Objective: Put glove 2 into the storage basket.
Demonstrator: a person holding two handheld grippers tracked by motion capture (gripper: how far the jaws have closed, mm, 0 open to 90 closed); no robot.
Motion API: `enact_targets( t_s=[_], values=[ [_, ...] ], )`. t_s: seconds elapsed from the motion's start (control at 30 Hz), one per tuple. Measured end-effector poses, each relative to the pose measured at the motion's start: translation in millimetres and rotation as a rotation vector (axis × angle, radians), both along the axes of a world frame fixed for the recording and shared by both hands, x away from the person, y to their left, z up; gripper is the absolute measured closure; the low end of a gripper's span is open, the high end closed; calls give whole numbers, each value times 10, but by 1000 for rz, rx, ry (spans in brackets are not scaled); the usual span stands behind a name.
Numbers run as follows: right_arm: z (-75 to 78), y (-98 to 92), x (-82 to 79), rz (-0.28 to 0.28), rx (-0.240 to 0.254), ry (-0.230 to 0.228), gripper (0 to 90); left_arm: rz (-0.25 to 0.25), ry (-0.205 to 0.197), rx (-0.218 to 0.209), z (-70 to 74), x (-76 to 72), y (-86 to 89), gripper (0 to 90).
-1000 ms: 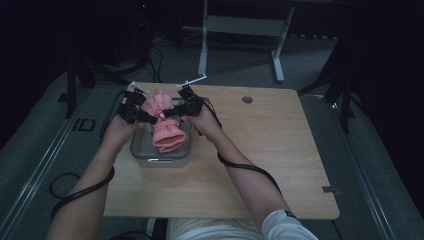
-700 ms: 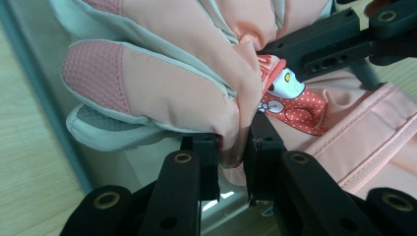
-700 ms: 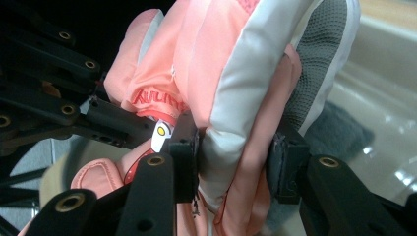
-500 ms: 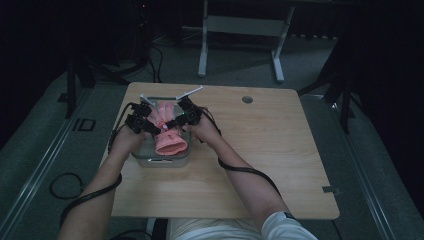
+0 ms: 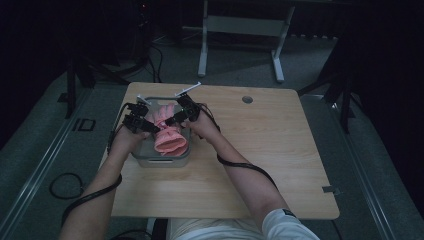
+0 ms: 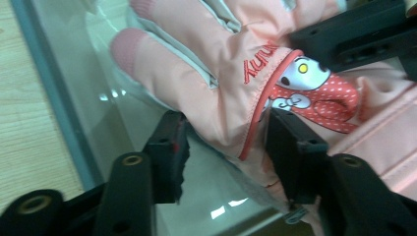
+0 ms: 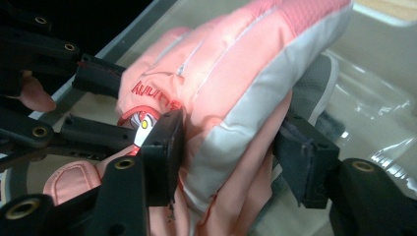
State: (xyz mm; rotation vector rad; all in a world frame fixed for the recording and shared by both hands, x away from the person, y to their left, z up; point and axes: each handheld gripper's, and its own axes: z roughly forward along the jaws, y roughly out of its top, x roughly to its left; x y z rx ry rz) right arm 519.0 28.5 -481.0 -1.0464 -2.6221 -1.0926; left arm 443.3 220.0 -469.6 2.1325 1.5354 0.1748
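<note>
1. Both grippers have sunk since a second ago, lowering the pink glove (image 5: pixel 169 135) into the clear bin (image 5: pixel 161 161).
2. Left gripper (image 6: pixel 223 147), at the glove's 9 o'clock: jaws just opening, glove between, pads barely touching.
3. Right gripper (image 7: pixel 228 147), at 3 o'clock: jaws opening, glove between; bin walls hem both.

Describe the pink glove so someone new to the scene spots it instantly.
Start at the wooden table, then its left end, where a clear plastic bin sits. The pink glove lies in that bin between the two grippers. It is the one pink thing there, with a cartoon patch near its cuff.
</note>
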Motion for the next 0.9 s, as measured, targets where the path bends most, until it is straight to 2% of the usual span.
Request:
enact_targets(
  t_s=[0.13, 0.27, 0.3, 0.37, 0.6, 0.67, 0.8, 0.9],
  values=[
    [56, -26, 9, 0, 16, -8, 421, 27, -34, 18, 38, -19, 28, 412],
    [138, -25, -22, 10, 13, -46, 408, 36, -63, 31, 101, -40, 39, 412],
    [156, -28, -28, 12, 16, -54, 407, 37, -65, 22, 113, -44, 41, 412],
    [186, -38, -37, 11, 21, -54, 402, 34, -68, 33, 131, -47, 36, 412],
    [242, -100, -42, 3, 41, -70, 397, 43, -84, 30, 171, -58, 49, 393],
    [264, -142, -69, 9, 49, -77, 387, 41, -105, 13, 221, -79, 64, 380],
    [279, -192, -105, 13, 62, -79, 382, 41, -127, 17, 286, -101, 58, 380],
    [333, -252, -139, 11, 81, -91, 374, 32, -145, 2, 363, -129, 40, 380]
  ],
)
